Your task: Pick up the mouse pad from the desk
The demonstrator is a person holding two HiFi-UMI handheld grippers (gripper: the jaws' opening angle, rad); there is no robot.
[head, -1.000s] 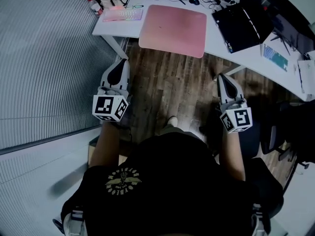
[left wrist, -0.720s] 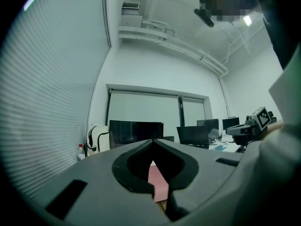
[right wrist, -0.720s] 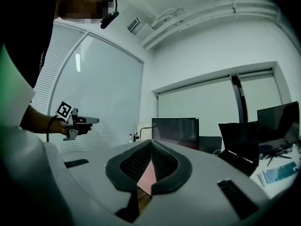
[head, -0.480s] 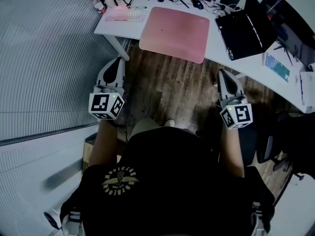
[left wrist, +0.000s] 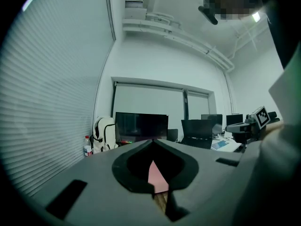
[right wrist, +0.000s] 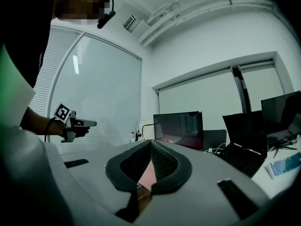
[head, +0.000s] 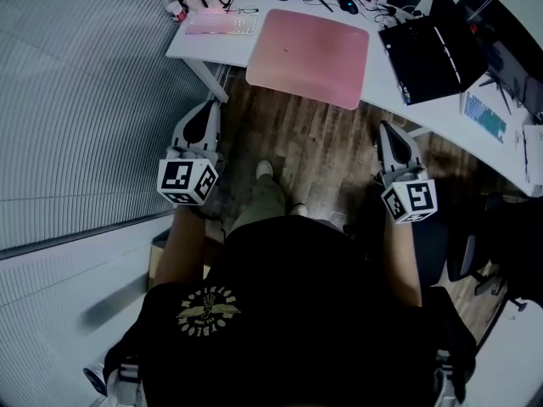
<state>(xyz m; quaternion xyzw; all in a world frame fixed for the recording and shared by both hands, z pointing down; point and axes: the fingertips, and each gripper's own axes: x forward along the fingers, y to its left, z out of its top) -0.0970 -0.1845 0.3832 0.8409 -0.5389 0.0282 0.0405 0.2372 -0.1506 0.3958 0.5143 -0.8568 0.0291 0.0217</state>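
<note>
The pink mouse pad (head: 310,45) is lying flat at the front edge of the white desk (head: 193,46). Well short of it, the left gripper (head: 206,113) and the right gripper (head: 387,132) are pointing level toward the desk, jaws pressed together on nothing.

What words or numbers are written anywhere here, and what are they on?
No text here can be read.
Black shirt: a pale round emblem on the back, with any lettering too small to read.
Keyboard: the key letters are too small to read.
Left gripper and right gripper: black-and-white square markers only, no letters or numbers.
</note>
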